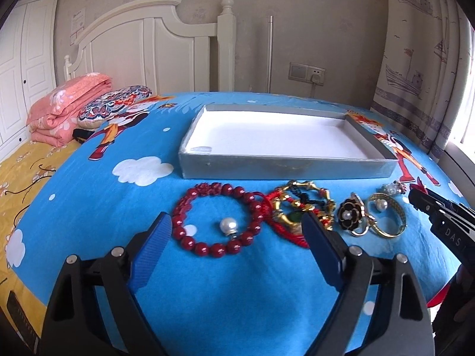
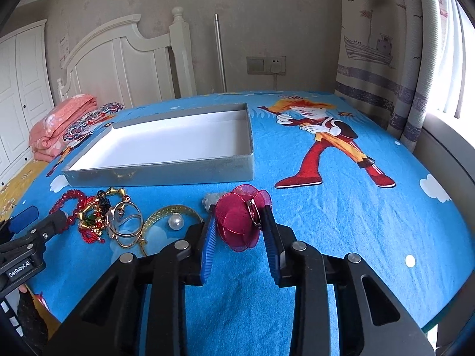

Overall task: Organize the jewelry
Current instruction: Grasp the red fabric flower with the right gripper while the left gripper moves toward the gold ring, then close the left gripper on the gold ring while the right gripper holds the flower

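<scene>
The magenta flower brooch (image 2: 242, 221) sits between my right gripper's (image 2: 239, 222) two blue pads, its petals against the left pad and its metal clip against the right one, so I read the fingers as closed on it, though how firmly I cannot tell. From those fingers the grey tray (image 2: 207, 168) lies ahead and to the left, its near wall running crosswise to my reach and its white floor bare, so I judge the next move must lift forward and leftward over that wall. My left gripper (image 1: 239, 225) is spread wide and holds nothing; the red bead bracelet (image 1: 218, 219) with a loose pearl (image 1: 228, 226) inside its ring lies just ahead between those pads, and the gold bangle tangle (image 1: 299, 207) lies at the right pad's tip.
</scene>
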{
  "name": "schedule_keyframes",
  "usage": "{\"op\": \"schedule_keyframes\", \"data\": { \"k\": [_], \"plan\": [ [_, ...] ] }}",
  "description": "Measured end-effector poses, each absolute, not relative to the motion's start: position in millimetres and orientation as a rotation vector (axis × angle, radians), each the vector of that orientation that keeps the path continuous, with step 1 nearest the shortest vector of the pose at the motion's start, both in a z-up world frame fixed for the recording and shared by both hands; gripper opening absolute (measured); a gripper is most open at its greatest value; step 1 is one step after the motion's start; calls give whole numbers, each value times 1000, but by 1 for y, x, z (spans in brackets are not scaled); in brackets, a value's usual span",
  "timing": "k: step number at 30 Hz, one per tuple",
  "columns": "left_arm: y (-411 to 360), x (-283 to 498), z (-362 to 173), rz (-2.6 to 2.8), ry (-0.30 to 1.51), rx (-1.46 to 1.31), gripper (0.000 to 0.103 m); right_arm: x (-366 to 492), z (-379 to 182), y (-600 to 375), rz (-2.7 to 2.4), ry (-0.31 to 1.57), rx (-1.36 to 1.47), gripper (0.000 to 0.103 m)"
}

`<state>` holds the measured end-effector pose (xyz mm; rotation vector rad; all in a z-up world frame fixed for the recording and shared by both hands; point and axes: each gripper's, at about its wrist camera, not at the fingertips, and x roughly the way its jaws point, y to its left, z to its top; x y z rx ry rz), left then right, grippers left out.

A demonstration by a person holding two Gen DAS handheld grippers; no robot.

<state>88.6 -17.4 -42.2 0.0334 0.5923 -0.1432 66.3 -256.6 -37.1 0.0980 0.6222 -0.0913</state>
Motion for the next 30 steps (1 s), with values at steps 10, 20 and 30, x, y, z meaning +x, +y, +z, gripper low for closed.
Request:
{"op": "schedule_keyframes", "data": {
  "k": [10,20,30],
  "plan": [
    [-93,89,-41,-262,543,120,72,54,-38,-263,-89,613,91,30],
    [-99,95,-49,-240,591,104,9,49,-36,-265,-62,604,105,30],
    [-60,92,-44,-225,623,6,29,44,-32,-236,5,593,66,30]
  ]
}}
